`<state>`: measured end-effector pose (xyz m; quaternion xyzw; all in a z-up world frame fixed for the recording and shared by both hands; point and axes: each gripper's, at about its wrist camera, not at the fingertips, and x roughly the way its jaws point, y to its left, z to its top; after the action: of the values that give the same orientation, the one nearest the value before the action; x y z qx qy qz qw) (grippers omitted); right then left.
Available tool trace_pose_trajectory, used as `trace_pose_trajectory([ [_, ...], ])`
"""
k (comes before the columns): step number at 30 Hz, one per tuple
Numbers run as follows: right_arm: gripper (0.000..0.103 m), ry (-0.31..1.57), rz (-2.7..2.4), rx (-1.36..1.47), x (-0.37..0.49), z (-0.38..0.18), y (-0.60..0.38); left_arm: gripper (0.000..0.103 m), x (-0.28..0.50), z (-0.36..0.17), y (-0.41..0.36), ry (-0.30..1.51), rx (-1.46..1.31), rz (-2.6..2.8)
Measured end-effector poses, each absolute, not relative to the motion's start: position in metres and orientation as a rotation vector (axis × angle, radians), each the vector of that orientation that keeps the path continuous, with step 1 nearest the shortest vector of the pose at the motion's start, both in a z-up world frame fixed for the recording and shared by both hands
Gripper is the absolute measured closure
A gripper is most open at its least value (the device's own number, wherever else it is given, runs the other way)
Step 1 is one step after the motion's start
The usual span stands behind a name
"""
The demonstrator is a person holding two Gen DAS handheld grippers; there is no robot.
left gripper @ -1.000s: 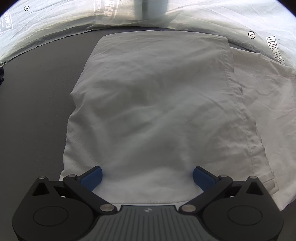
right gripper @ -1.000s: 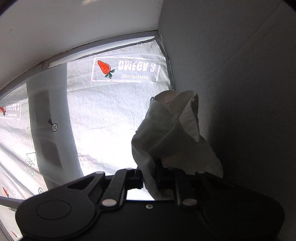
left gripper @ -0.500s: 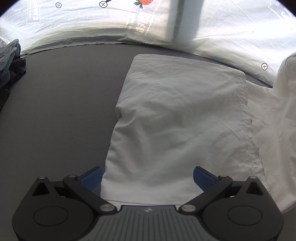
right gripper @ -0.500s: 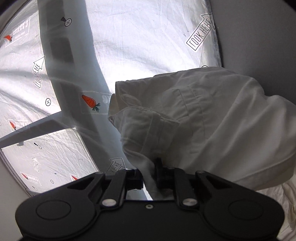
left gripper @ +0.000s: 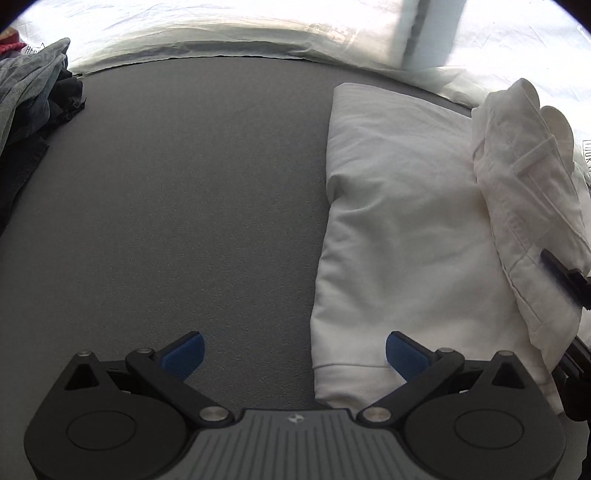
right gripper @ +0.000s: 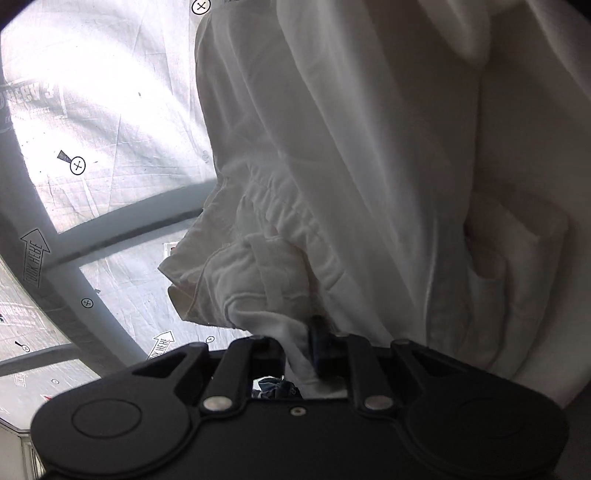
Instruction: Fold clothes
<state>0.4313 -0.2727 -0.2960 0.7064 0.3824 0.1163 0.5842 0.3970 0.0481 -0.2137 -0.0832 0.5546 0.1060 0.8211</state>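
A: Nearest in our left wrist view, the left hand-held gripper [left gripper: 293,354] stands spread wide, its blue pads pinching nothing; the right pad sits over the near hem of the white garment [left gripper: 399,229], the left pad over the bare grey table [left gripper: 184,192].

B: And in our right wrist view, the right hand-held gripper [right gripper: 299,354] is pressed together on a fold of that garment [right gripper: 351,166], with the gathered waistband just above its fingers.

A: Farther up, at the right of the left view, we see the lifted part of the cloth draped over the flat folded part, and a dark fingertip [left gripper: 557,275] of the right hand-held gripper at the right edge.

B: At the upper left lies a heap of dark and grey clothes [left gripper: 33,99]. Beyond the table's far edge we see the bright white sheeting [left gripper: 221,22].
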Motion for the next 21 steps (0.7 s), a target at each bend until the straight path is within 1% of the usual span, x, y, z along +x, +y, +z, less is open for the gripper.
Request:
trace_pose_trajectory([
  [3, 0.088, 0.890, 0.248, 1.641, 0.433, -0.284, -0.273, 0.000, 0.395, -0.217, 0.054, 1.187, -0.201, 0.212],
  [5, 0.084, 0.888, 0.236, 1.641, 0.435, -0.277, -0.272, 0.000, 0.396, -0.218, 0.056, 1.186, -0.212, 0.205],
  [6, 0.080, 0.881, 0.232, 1.637, 0.435, -0.273, -0.271, 0.000, 0.396, -0.218, 0.056, 1.185, -0.214, 0.203],
  [9, 0.058, 0.872, 0.242, 1.623, 0.436, -0.258, -0.264, 0.000, 0.397, -0.216, 0.057, 1.172, -0.217, 0.199],
  [12, 0.058, 0.887, 0.267, 1.495, 0.442, -0.240, -0.259, 0.000, 0.397, -0.214, 0.059, 1.156, -0.229, 0.201],
  [15, 0.057, 0.893, 0.266, 1.527, 0.443, -0.237, -0.260, 0.000, 0.395, -0.212, 0.062, 1.140, -0.250, 0.207],
  [16, 0.048, 0.880, 0.284, 1.554, 0.444, -0.236, -0.262, 0.000, 0.394, -0.211, 0.063, 1.135, -0.256, 0.212],
  [17, 0.032, 0.862, 0.320, 1.581, 0.444, -0.235, -0.262, 0.000, 0.393, -0.211, 0.064, 1.131, -0.262, 0.217],
  [18, 0.007, 0.853, 0.367, 1.605, 0.446, -0.233, -0.262, 0.000, 0.392, -0.211, 0.065, 1.131, -0.268, 0.224],
  [20, 0.008, 0.867, 0.438, 1.565, 0.452, -0.220, -0.258, 0.000, 0.392, -0.212, 0.066, 1.132, -0.276, 0.237],
  [21, 0.012, 0.870, 0.471, 1.519, 0.454, -0.214, -0.254, 0.000, 0.392, -0.212, 0.066, 1.132, -0.278, 0.241],
])
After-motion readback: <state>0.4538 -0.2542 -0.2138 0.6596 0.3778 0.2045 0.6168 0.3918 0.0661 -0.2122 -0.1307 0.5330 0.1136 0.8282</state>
